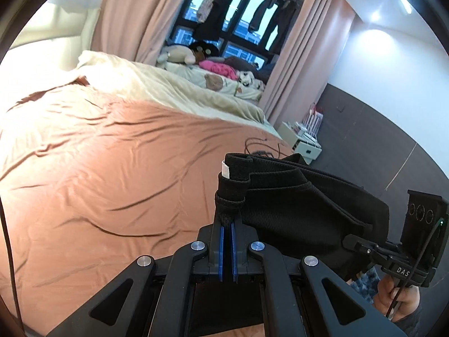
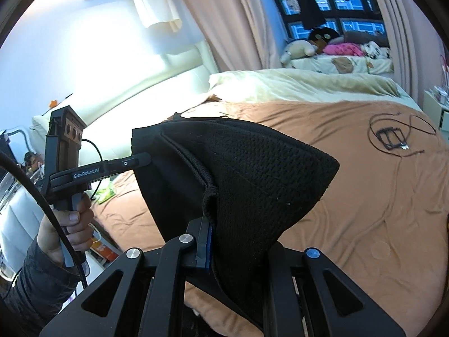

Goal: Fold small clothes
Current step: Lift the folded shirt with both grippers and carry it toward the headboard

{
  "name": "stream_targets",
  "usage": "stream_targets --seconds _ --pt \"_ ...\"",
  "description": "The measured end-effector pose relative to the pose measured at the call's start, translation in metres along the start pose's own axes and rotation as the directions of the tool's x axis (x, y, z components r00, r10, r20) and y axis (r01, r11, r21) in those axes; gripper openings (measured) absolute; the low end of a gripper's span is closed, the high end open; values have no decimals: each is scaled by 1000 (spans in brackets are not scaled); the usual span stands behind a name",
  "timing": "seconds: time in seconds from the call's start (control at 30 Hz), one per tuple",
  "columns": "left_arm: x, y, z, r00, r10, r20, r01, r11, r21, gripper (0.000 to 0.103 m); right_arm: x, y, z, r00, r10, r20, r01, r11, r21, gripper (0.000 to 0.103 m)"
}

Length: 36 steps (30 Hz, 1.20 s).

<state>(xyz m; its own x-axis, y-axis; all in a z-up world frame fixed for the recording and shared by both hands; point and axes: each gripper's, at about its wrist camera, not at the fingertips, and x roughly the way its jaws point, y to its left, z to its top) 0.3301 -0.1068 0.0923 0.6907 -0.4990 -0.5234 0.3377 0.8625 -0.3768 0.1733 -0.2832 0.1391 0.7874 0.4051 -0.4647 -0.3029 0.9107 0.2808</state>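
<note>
A small black knit garment [image 1: 303, 205] with a white label hangs in the air between my two grippers, above the orange bedsheet [image 1: 98, 168]. My left gripper [image 1: 228, 210] is shut on one edge of it. My right gripper [image 2: 209, 213] is shut on the opposite edge; the black garment [image 2: 252, 174] drapes over its right finger and hides it. The right gripper also shows in the left wrist view [image 1: 356, 243], its tip at the cloth. The left gripper shows in the right wrist view [image 2: 140, 160], clamped on the garment's far edge.
A black cable and a small dark object [image 2: 393, 137] lie on the sheet at the far right. A cream duvet [image 1: 168, 84] is bunched at the head of the bed. A white bedside cabinet [image 1: 303, 143] stands beyond the bed. Stuffed toys [image 1: 182, 54] lie by the window.
</note>
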Motion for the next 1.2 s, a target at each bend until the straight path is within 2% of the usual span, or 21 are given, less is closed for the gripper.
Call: stream_targets --seconds 0.37,0.73,1.03,1.13,1.17,1.2 --pt "-66 50 5 995 71 74 -69 997 -29 3 32 21 10 997 82 -10 -83 995 -57 8" --pt "-119 132 7 979 156 129 -143 984 -108 3 89 44 32 982 180 -55 -186 974 -133 8" --pt "-151 205 12 963 226 149 -202 966 -160 3 144 70 32 954 290 -78 -299 939 -168 8" --pt "-166 233 12 957 239 161 -214 964 -159 3 176 83 35 934 341 -104 -355 918 -177 8" --pt "-172 244 12 956 244 164 -218 963 -161 3 176 83 35 934 341 -104 -355 918 -177 8" --pt "-176 252 13 954 250 166 -223 961 -166 3 192 90 35 923 367 -116 -383 905 -184 8"
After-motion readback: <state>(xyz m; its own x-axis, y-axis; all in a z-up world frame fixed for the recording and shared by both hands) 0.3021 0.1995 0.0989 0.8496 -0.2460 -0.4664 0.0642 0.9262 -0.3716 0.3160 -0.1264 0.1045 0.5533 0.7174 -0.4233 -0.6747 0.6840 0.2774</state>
